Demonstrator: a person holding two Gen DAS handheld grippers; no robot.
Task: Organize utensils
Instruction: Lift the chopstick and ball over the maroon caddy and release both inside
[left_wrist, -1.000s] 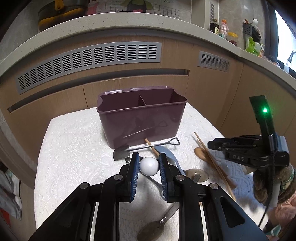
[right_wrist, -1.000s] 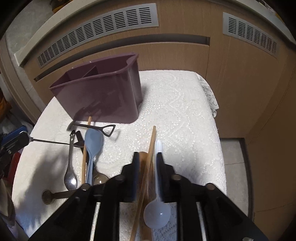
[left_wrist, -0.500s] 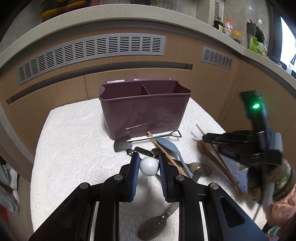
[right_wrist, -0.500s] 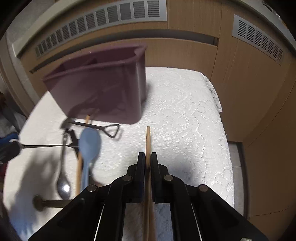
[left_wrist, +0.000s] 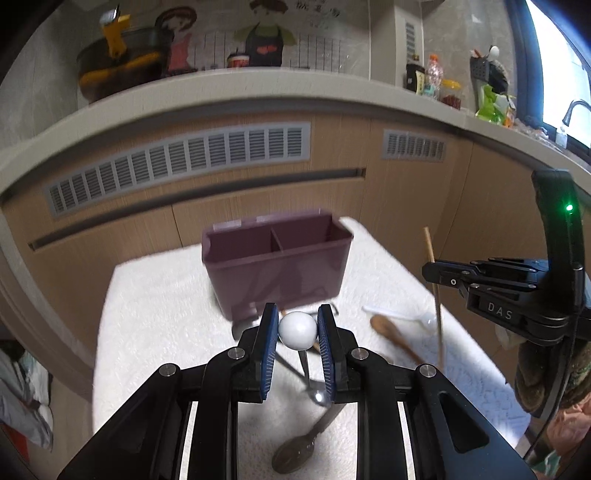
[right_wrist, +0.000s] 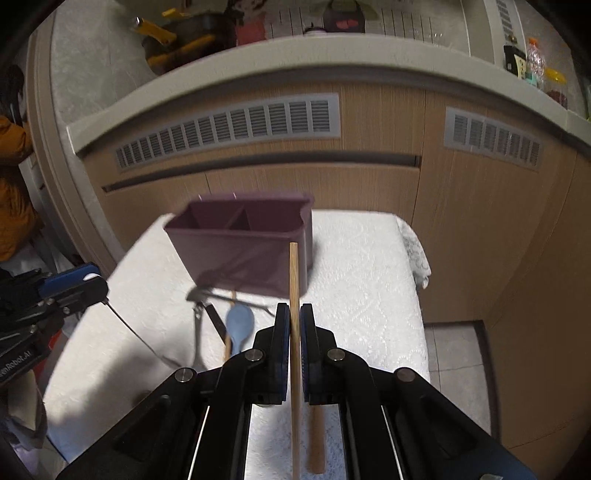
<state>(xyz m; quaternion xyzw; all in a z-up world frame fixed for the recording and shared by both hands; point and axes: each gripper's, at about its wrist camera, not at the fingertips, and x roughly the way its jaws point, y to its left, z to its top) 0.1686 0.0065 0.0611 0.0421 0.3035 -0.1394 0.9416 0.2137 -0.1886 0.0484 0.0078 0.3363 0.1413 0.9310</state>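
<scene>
A purple two-compartment caddy (left_wrist: 277, 266) stands on the white cloth (left_wrist: 155, 325); it also shows in the right wrist view (right_wrist: 243, 243). My left gripper (left_wrist: 297, 328) is shut on a white ball-ended utensil (left_wrist: 297, 329), raised in front of the caddy. My right gripper (right_wrist: 294, 325) is shut on a wooden chopstick (right_wrist: 294, 295), lifted and pointing up; it shows at the right in the left wrist view (left_wrist: 432, 266). Loose on the cloth lie a wooden spoon (left_wrist: 391, 332), a clear plastic spoon (left_wrist: 406, 317), metal spoons (left_wrist: 314, 391) and a blue spoon (right_wrist: 238, 326).
Wooden cabinets with grey vents (left_wrist: 184, 162) curve behind the cloth-covered surface. The cloth's right edge (right_wrist: 413, 280) drops to a tiled floor (right_wrist: 454, 350). A shovel-shaped utensil (right_wrist: 207, 295) lies before the caddy. The counter above holds bottles (left_wrist: 436, 81).
Both grippers have risen and pulled back from the cloth. The right gripper closed on the chopstick and lifted it off the cloth. The left still holds the ball-ended utensil.
</scene>
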